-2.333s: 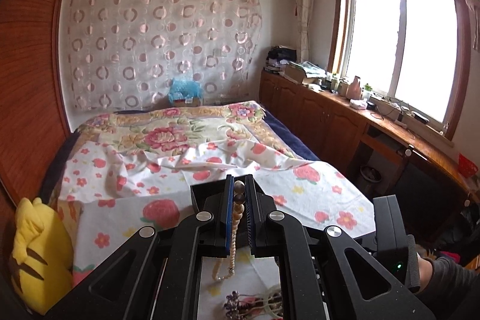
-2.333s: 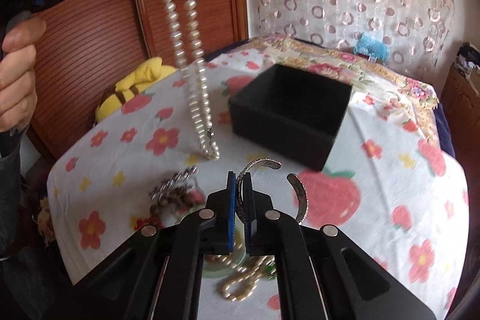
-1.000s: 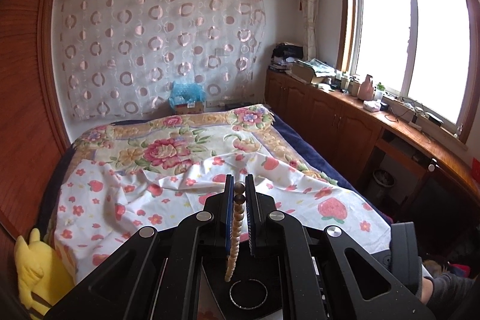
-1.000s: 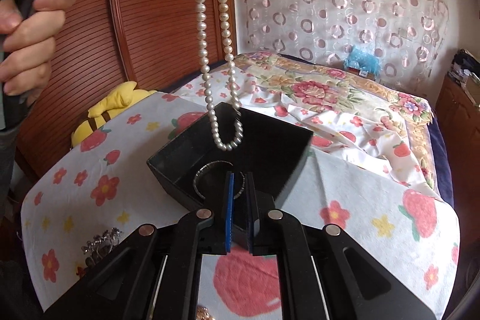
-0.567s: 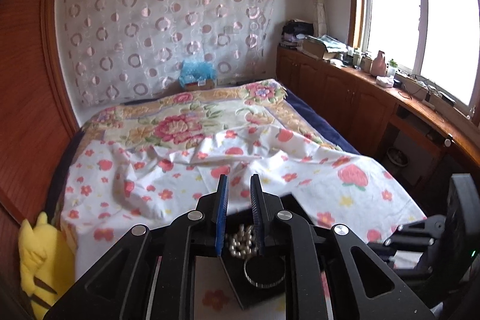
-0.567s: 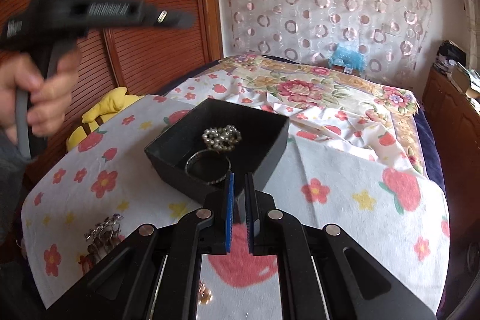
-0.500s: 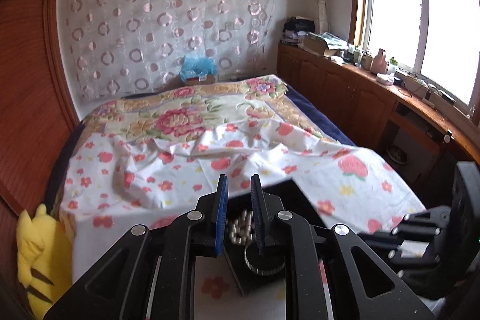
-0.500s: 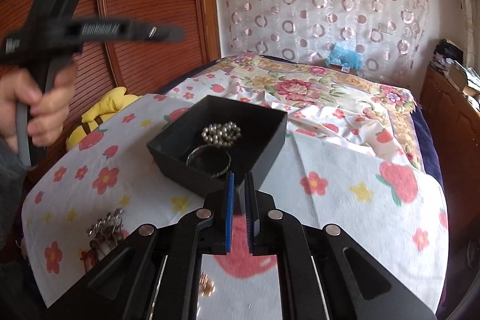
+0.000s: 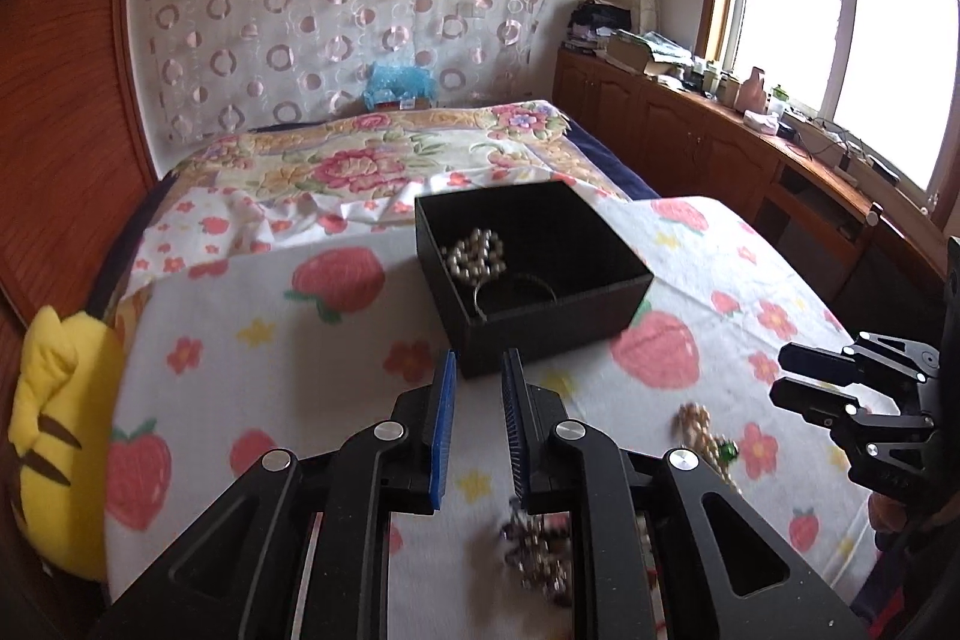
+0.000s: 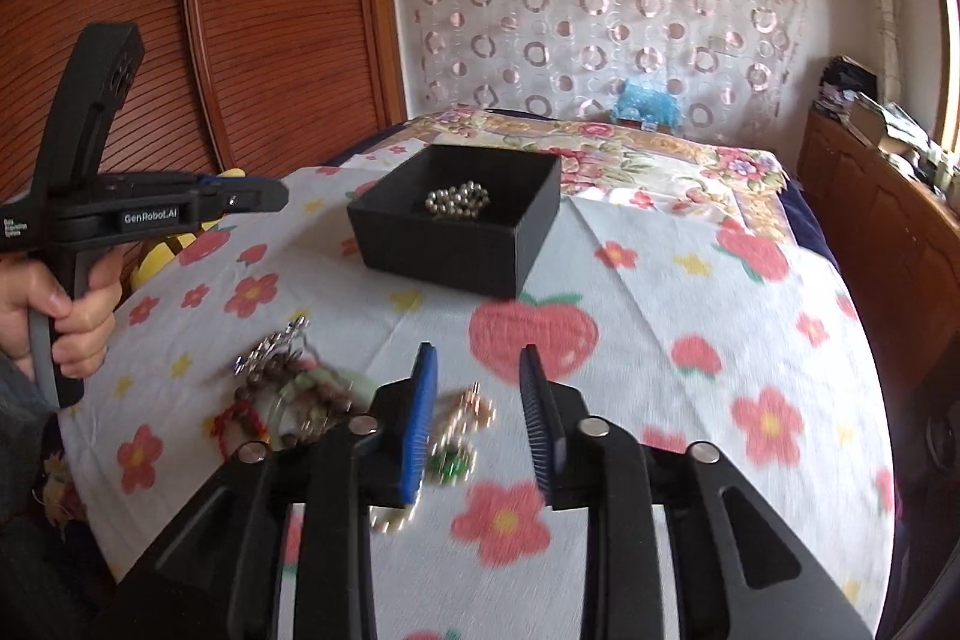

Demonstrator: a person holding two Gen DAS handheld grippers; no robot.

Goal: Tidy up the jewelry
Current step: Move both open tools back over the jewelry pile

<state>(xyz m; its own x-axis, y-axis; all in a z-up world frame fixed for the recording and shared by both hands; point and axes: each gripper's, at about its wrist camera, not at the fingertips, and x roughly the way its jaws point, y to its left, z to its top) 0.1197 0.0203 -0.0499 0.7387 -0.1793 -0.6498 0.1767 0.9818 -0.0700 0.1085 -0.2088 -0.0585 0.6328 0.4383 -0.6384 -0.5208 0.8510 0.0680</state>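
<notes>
Both empty grippers, left (image 9: 477, 388) and right (image 10: 474, 388), now gape wider, backed away from the square black box (image 9: 576, 307) holding the white pearl necklace (image 9: 474, 253).

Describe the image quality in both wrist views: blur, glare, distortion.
Left wrist view: window blown out white; loose jewelry near the bottom edge smeared by motion; black box fairly sharp. Right wrist view: bead pile and tablecloth prints streaked with blur. Both show fisheye bending at the edges.
</notes>
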